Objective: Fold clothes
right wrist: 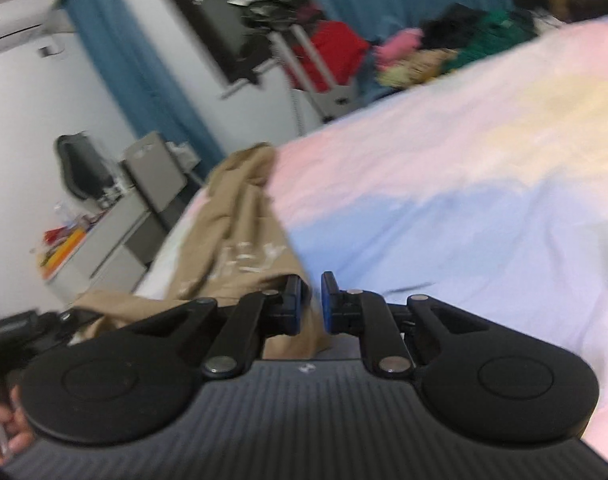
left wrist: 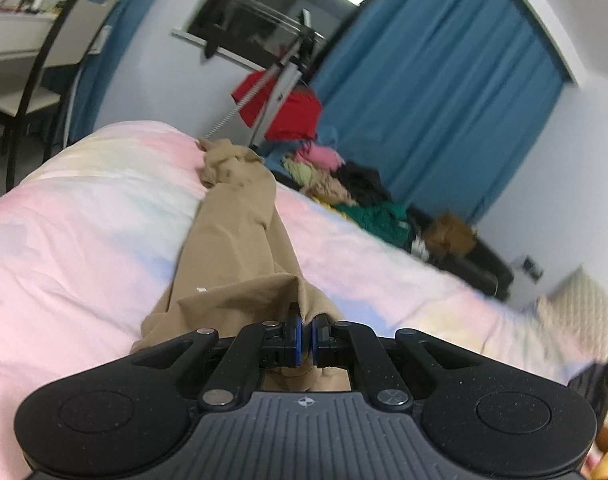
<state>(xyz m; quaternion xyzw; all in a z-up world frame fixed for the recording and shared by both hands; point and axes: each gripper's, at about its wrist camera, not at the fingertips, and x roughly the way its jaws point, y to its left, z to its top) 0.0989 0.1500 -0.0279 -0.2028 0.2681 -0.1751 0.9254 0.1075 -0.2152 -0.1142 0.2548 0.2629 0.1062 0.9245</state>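
— Count, please. Garments on the bed?

— One: tan trousers (left wrist: 240, 248), laid lengthwise across the pastel bedspread (left wrist: 84, 240), far end bunched near the bed's far edge. Grippers: two. Chairs: one (left wrist: 44, 60), seen only from the left wrist.

— State of the grippers?

— Left gripper (left wrist: 307, 330): blue pads nearly touching, pinched on a fold of the trousers' near end, the cloth rising in a peak just above them. Right gripper (right wrist: 314, 300): narrow gap between the pads, tan cloth lying at and behind the left pad; blur prevents saying whether the pads actually press it.

— Any containers?

— No true bin visible. A heap of clothes (left wrist: 355, 192) lies beyond the bed: pink, yellow-green, black and green pieces, too smeared to count. A red garment (left wrist: 292, 112) hangs on a metal rack (left wrist: 280, 76) beside it.

— What does each view alone offer?

— Left wrist: the whole length of the trousers, one ceiling light reflected in the dark window (left wrist: 264, 12), blue curtains (left wrist: 443, 80). Right wrist: pale lettering (right wrist: 252, 264) on the trousers, a grey desk (right wrist: 116, 240) with colourful clutter, a dark office chair (right wrist: 84, 168), a person's fingers (right wrist: 4, 436) at the lower left edge, and a black device (right wrist: 20, 328) low at the left edge, just above them.
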